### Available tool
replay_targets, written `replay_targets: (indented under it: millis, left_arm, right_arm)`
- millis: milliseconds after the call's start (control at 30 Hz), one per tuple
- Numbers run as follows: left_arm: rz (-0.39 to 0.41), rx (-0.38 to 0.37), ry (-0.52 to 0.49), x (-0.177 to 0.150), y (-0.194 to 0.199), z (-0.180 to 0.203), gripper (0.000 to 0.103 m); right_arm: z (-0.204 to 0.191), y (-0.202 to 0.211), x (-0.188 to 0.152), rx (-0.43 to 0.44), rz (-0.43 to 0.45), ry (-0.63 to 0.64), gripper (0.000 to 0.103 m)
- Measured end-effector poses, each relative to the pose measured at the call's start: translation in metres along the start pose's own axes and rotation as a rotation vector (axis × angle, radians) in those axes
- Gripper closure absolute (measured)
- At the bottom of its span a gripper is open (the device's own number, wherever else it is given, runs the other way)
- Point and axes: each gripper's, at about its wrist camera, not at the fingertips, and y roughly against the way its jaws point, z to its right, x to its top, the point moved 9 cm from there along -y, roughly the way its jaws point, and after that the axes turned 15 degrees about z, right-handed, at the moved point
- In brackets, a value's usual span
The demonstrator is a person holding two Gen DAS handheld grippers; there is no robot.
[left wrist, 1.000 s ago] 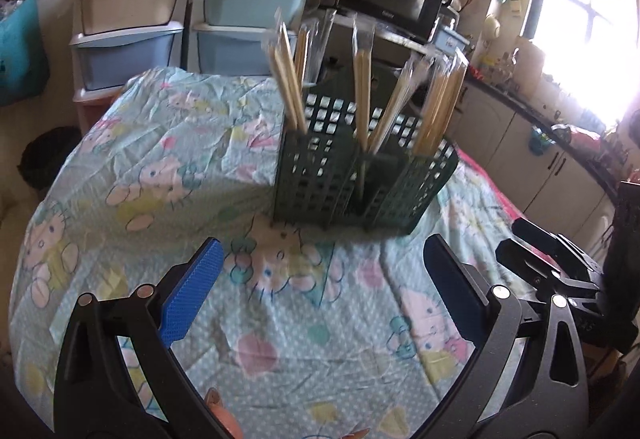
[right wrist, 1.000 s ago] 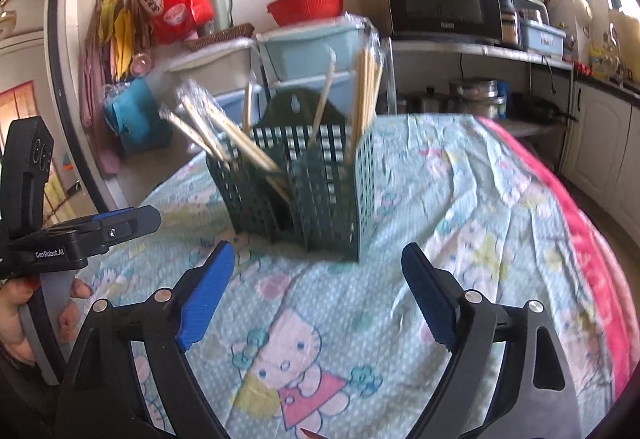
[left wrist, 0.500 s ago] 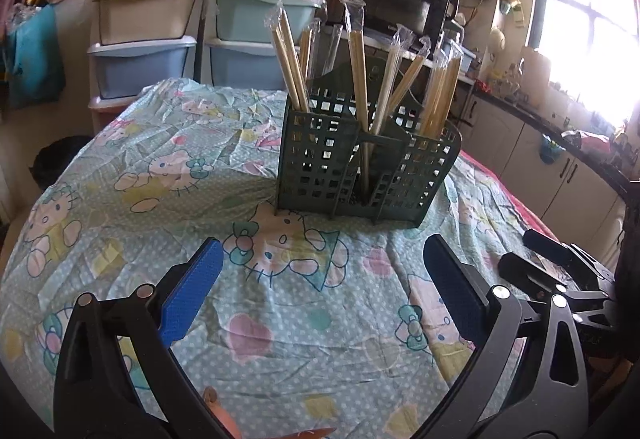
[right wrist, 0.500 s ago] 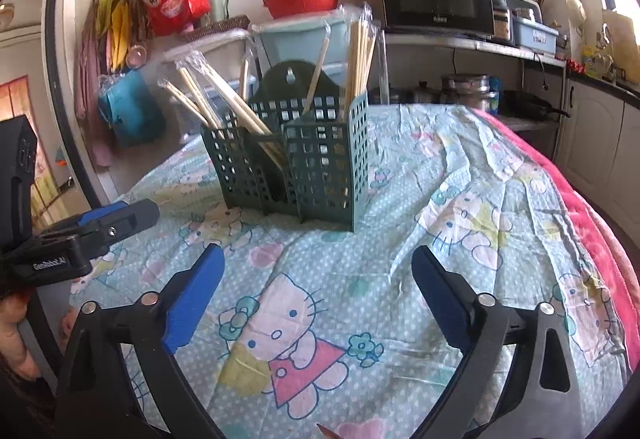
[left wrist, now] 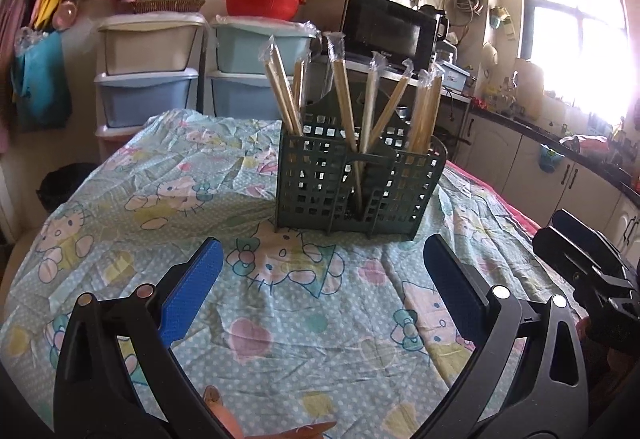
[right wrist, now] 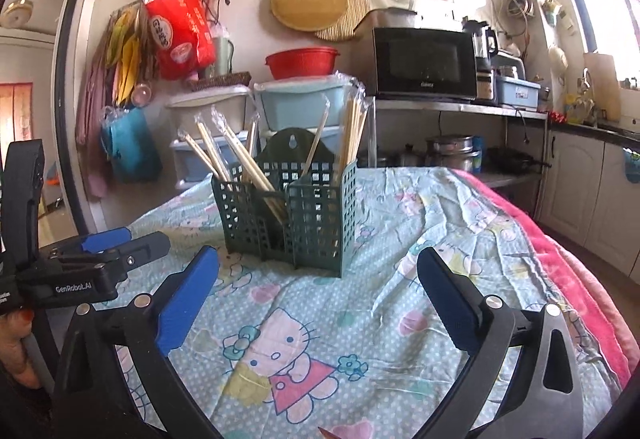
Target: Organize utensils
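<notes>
Chopsticks (left wrist: 344,95) stand tips-down, splayed, seemingly; caddy (left wrist: 356,183) upright.

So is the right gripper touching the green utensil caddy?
Apart. The right wrist view shows bare tablecloth between the open right gripper and the caddy.

The right gripper (right wrist: 318,293) has just been opening its jaws, which now stand wider than a second ago, with nothing between them. Both views now tilt up, so the dark green slotted plastic utensil caddy (left wrist: 358,187) sits further off and lower in frame, with more cartoon-print cloth surface (left wrist: 288,303) showing before it.
</notes>
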Motion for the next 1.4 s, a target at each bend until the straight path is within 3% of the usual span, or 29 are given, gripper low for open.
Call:
replay_targets:
  millis: [533, 1400]
  left_arm:
    - [0.105, 0.019, 0.000, 0.010, 0.020, 0.002, 0.010]
    - [0.105, 0.026, 0.013, 0.013, 0.023, -0.002, 0.010]
  right_arm:
    - [-0.002, 0.023, 0.018, -0.026, 0.140, 0.025, 0.006]
    - [-0.004, 0.019, 0.012, -0.030, 0.126, 0.035, 0.006]
